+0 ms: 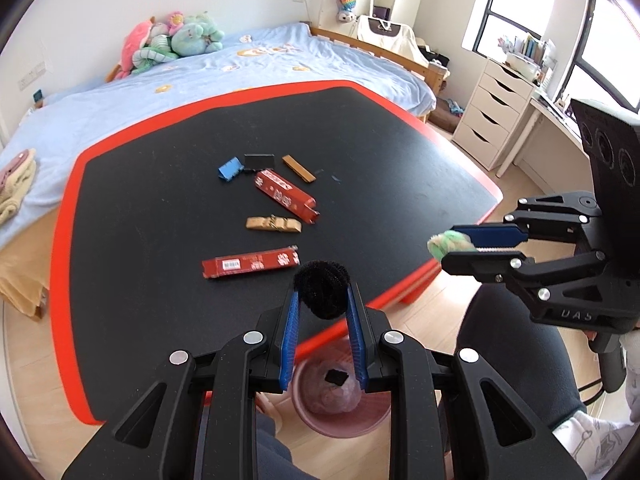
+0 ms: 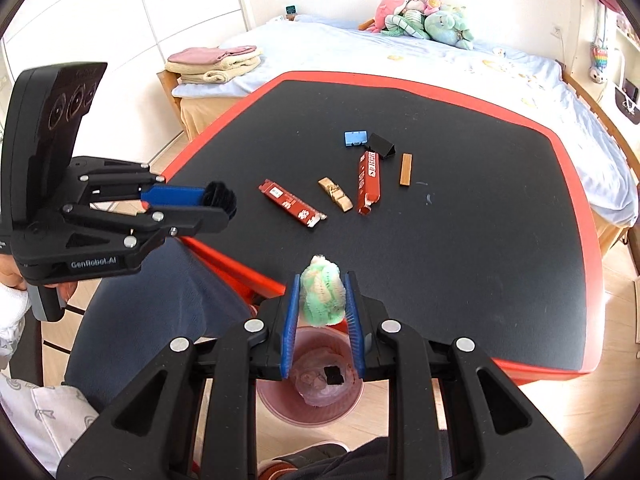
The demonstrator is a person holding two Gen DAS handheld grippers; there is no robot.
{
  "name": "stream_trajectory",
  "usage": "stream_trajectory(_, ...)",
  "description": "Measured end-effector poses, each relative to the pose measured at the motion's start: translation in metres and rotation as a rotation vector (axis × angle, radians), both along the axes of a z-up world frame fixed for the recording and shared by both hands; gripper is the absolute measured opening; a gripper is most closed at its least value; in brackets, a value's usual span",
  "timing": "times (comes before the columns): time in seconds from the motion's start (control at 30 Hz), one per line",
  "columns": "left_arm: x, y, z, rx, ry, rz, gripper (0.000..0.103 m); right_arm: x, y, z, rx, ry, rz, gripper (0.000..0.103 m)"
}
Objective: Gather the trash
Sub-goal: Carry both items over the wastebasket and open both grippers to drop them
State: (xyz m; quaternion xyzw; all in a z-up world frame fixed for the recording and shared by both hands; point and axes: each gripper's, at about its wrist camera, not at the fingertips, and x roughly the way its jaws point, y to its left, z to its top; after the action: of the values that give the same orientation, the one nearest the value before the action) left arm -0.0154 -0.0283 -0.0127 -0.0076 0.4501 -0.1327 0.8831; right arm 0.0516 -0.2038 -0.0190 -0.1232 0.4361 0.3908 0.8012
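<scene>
My left gripper (image 1: 322, 292) is shut on a black fuzzy ball (image 1: 322, 288), held above a pink trash bin (image 1: 340, 420) that stands on the floor at the table's near edge. My right gripper (image 2: 322, 296) is shut on a green and cream fuzzy ball (image 2: 323, 298), also above the bin (image 2: 276, 404). The bin holds a bag and a small black piece (image 2: 334, 375). On the black table (image 1: 160, 200) lie two red wrappers (image 1: 250, 266) (image 1: 286, 196), a gold wrapper (image 1: 273, 224), a brown stick (image 1: 299, 168), a blue clip (image 1: 230, 169) and a black clip (image 1: 259, 162).
The table has an orange rim (image 1: 60, 260). A bed (image 1: 200, 76) with plush toys (image 1: 172, 38) stands behind it. White drawers (image 1: 492, 116) stand at the right. The person's legs (image 2: 160, 300) are near the bin.
</scene>
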Motion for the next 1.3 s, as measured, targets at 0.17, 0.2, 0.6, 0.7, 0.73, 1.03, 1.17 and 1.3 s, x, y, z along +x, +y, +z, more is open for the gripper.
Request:
stream_trajectory(0.17,-0.019,-0.008,-0.005,-0.001,0.010,-0.021,0.023,-0.015,-0.006,-0.002,-0.001,0.008,0.008,0.022)
stream_trajectory(0.2,-0.021,-0.009,-0.006,0.000,0.011,-0.023,0.023,-0.018,-0.007,-0.003,-0.002,0.011,0.010,0.022)
stream_trajectory(0.6,-0.043,-0.025,-0.021,-0.017,0.055,-0.061,0.023,-0.042,-0.018,-0.016,-0.007,0.061,0.020,0.022)
stream_trajectory(0.7,-0.045,-0.027,-0.023,-0.018,0.063,-0.065,0.023,-0.044,-0.020,-0.017,-0.006,0.065,0.017,0.022)
stream_trajectory(0.73,-0.046,-0.028,-0.023,-0.019,0.064,-0.067,0.023,-0.044,-0.020,-0.016,-0.004,0.065,0.017,0.022)
stream_trajectory(1.03,-0.049,-0.032,-0.024,-0.021,0.072,-0.076,0.023,-0.046,-0.023,-0.017,0.003,0.075,0.017,0.022)
stream_trajectory(1.17,-0.051,-0.034,-0.025,-0.030,0.077,-0.085,0.025,-0.048,-0.022,-0.018,0.005,0.082,0.019,0.023)
stream_trajectory(1.3,-0.050,-0.034,-0.027,-0.034,0.081,-0.091,0.051,-0.047,-0.024,-0.019,0.011,0.091,0.015,0.049)
